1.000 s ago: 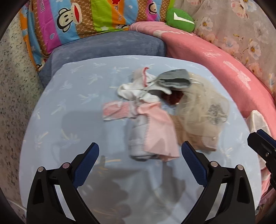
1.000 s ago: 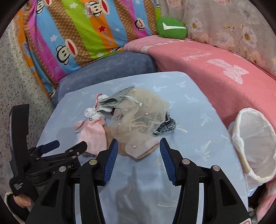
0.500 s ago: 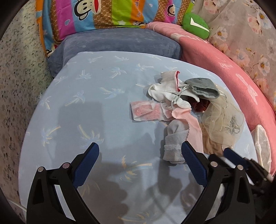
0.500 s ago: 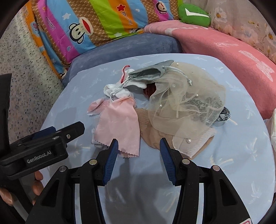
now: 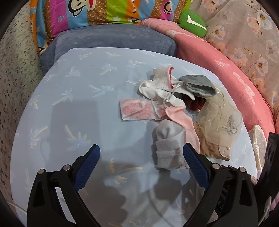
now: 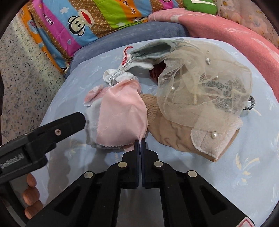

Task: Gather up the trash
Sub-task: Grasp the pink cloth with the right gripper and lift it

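**Mia:** Trash is what we look for. Where is it?

**Ben:** Start at the right gripper (image 6: 140, 139). Its two blue tips are pressed together. A corner of the pink cloth (image 6: 120, 113) is pinched between them.

**Mia:** What is next to the pink cloth?

**Ben:** A grey sock (image 6: 91, 125) peeks out from under its left side. On its right lies a tan cloth (image 6: 174, 136). See-through netting with little pearls (image 6: 200, 83) sits on top of that.

**Mia:** And behind those?

**Ben:** A white cloth with a red edge (image 5: 161, 79), a grey pouch (image 5: 198, 83) with a silver string, and something dark red (image 5: 195, 103) tucked under. All of it makes one pile on the light blue table cover (image 5: 78, 104).

**Mia:** What about the left gripper (image 5: 141, 158)?

**Ben:** It is spread wide, with nothing in it. It hangs over the table cover. The grey sock lies just inside its right tip.

**Mia:** What is around the table?

**Ben:** A blue cushion (image 5: 113, 40) is at the far edge. A striped monkey blanket (image 5: 104, 10) is behind that. A pink blanket (image 5: 235, 78) runs along the right, with a green toy (image 5: 191, 22) on it. A white bag (image 5: 258, 139) stands between the table and the pink blanket.
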The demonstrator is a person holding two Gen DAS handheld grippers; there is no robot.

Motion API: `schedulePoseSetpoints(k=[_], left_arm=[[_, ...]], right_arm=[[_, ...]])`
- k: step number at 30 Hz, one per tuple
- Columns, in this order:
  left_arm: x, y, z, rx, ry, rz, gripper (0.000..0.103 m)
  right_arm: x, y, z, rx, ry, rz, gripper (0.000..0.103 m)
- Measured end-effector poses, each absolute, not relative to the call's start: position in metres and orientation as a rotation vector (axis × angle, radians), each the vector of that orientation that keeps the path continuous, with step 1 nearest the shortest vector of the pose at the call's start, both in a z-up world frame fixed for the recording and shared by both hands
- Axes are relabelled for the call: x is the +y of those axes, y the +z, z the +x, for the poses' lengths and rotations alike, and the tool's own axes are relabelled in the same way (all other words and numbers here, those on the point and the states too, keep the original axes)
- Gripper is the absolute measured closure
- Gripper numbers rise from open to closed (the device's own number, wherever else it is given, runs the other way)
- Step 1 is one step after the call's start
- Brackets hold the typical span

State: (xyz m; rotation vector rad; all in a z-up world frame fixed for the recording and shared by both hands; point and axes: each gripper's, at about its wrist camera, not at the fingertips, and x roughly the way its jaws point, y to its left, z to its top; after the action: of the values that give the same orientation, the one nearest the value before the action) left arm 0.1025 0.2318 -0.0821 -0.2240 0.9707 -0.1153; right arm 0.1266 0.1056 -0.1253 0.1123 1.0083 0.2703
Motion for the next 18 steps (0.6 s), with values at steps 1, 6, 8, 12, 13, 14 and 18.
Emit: schedulePoseSetpoints(k=[1, 6, 8, 12, 13, 14, 18], left_arm=[[0.230, -0.082, 0.103, 0.973, -0.120, -0.223, 0.012], [0.218, -0.085, 0.106, 0.987, -0.153, -0.231, 0.013], [0.214, -0.087, 0.108, 0.994, -0.169, -0.242, 0.015], [0.207, -0.093, 0.110, 1.019, -0.194, -0.255, 0.020], [0.205, -0.096, 0.109, 1.026, -0.200, -0.255, 0.024], [0.202, -0.097, 0.109, 1.031, -0.204, -0.253, 0.026], [0.194, -0.099, 0.110, 1.041, -0.218, -0.239, 0.039]], right_arm=[[0.104, -0.123, 0.125, 1.002, 0.270, 0.117, 0.101], [0.092, -0.098, 0.110, 0.942, 0.248, 0.114, 0.101], [0.084, -0.088, 0.106, 0.919, 0.229, 0.119, 0.101], [0.066, -0.066, 0.099, 0.871, 0.191, 0.137, 0.101], [0.062, -0.061, 0.098, 0.863, 0.187, 0.141, 0.101], [0.058, -0.057, 0.096, 0.853, 0.182, 0.145, 0.101], [0.042, -0.041, 0.089, 0.820, 0.162, 0.167, 0.101]])
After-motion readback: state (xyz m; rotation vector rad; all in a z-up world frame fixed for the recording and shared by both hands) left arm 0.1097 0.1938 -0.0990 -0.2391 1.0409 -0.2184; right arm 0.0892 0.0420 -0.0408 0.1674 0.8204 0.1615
